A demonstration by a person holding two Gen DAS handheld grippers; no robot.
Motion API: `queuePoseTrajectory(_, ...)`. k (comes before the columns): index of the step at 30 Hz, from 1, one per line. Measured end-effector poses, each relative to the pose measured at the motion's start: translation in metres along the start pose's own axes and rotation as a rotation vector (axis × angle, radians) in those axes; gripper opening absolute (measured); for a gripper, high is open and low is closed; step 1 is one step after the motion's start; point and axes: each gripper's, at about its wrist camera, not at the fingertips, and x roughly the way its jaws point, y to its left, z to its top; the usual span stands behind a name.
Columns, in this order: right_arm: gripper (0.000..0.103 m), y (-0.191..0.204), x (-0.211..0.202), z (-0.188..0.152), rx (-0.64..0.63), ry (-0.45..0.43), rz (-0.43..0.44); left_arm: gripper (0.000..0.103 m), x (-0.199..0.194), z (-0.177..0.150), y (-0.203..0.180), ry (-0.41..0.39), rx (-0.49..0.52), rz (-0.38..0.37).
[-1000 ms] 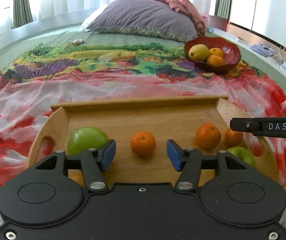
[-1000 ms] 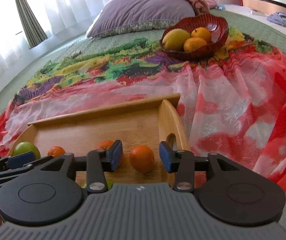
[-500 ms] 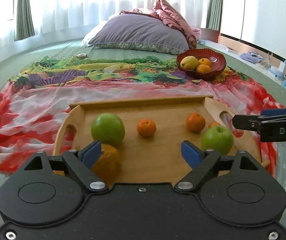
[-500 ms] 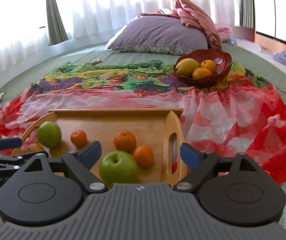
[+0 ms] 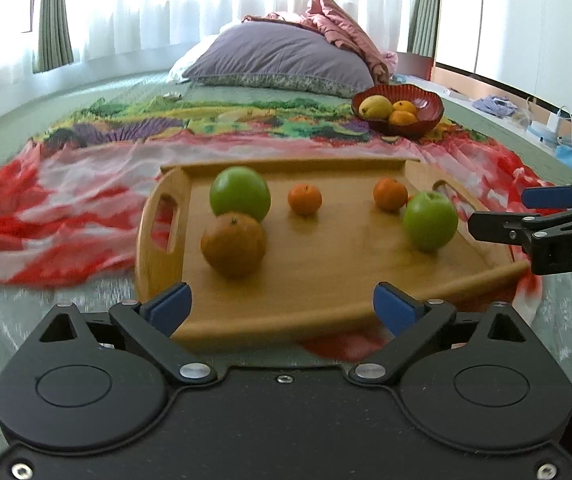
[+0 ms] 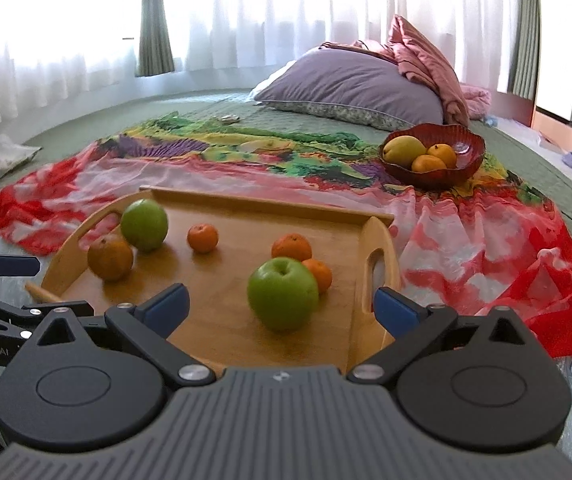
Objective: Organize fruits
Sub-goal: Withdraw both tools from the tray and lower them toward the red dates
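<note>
A wooden tray [image 5: 326, 280] [image 6: 222, 320] lies on a red patterned cloth. On it are two green apples [image 5: 240, 194] [image 5: 430, 221] [image 6: 144, 224] [image 6: 282, 293], a dull large orange [image 5: 233, 245] [image 6: 110, 257] and three small oranges [image 5: 305, 199] [image 5: 390, 194] [image 6: 203, 238] [image 6: 292, 247] [image 6: 318, 274]. A red bowl [image 5: 426, 106] [image 6: 466, 148] farther back holds a yellow fruit and two oranges. My left gripper [image 5: 282, 308] is open and empty at the tray's near edge. My right gripper [image 6: 282, 306] is open and empty, just in front of the right apple.
A purple pillow [image 5: 282, 60] and a pink blanket [image 6: 422, 52] lie at the back of the green bedspread. Clothes lie at the far right [image 5: 494, 104] and far left [image 6: 2, 152]. Curtains [image 6: 246, 12] hang behind.
Both grippers have opened wider and pulled back and up from the tray. The fruit now sits farther from the fingers, and the whole tray shows.
</note>
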Motion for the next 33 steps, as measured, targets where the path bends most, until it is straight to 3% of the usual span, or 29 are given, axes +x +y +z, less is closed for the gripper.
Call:
queuePoseTrajectory(14,0.103,0.027,-0.011,-0.035,-0.118,0.019,0.005,0.099,-0.007,-0.032,-0.005,0.006,0.045,0.0)
queuePoseTrajectory(33,0.103,0.051,-0.014,-0.068,-0.247,0.014,0.059,0.097,-0.008,-0.05,-0.019,0.012,0.116,-0.025)
